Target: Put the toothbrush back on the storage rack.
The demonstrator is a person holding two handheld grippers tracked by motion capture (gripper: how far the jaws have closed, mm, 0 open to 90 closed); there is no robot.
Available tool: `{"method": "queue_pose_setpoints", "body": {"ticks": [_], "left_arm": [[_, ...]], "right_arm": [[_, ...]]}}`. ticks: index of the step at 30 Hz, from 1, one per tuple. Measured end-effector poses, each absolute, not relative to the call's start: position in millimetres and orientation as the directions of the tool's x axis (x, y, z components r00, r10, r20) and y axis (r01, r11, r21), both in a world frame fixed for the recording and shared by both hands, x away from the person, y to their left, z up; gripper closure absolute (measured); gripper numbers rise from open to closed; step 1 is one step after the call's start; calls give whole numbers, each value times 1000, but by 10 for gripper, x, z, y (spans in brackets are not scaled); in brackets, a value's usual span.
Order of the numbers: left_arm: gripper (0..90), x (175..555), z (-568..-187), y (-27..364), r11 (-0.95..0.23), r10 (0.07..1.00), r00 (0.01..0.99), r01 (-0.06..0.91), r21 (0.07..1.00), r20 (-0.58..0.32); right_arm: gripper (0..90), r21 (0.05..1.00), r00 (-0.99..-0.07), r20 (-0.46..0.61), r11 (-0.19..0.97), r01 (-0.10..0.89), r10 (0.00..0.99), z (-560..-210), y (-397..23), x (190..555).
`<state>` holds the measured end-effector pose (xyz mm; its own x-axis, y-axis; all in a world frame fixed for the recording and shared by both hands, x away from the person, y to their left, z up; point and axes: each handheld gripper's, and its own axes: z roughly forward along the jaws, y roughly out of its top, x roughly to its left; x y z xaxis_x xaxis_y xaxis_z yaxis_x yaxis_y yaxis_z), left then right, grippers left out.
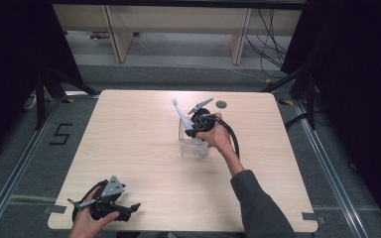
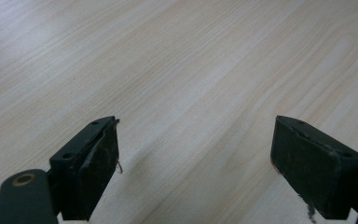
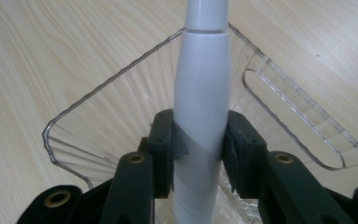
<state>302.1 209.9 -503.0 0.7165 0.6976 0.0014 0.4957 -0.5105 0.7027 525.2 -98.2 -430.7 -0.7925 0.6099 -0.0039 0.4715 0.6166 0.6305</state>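
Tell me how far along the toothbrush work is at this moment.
Done: the right gripper is clamped on the white electric toothbrush handle. In hand: the handle stands in the clear plastic box, brush head up. Left: letting go, seemingly. The left gripper is open and idle over the wooden table.

One legible mark: a large black numeral "5" (image 1: 60, 134), taped or painted on the grey carpeted floor, well to the left of the pale wooden table (image 1: 144, 148) and further from the person than the left gripper (image 1: 129, 210). No other text, labels or brands readable.
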Motion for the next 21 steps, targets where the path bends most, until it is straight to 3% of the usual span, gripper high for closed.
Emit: {"method": "queue_pose_setpoints", "body": {"ticks": [10, 13, 18, 21], "left_arm": [[149, 3019, -5030, 2094, -504, 698, 716, 494, 708, -3], [149, 3018, -5033, 2092, -500, 699, 716, 495, 710, -7], [149, 3023, -5034, 2091, -502, 694, 720, 487, 715, -3], [149, 3030, -5032, 2095, -509, 691, 723, 480, 715, 6]], "right_arm": [[662, 626, -791, -14, 622, 470, 612, -4318, -982, 5263], [656, 593, -736, 46, 574, 564, 676, -4307, -957, 5216], [629, 633, -771, 16, 591, 501, 636, -4286, -993, 5245], [622, 635, -761, 34, 574, 517, 648, -4256, -1001, 5221]]}}
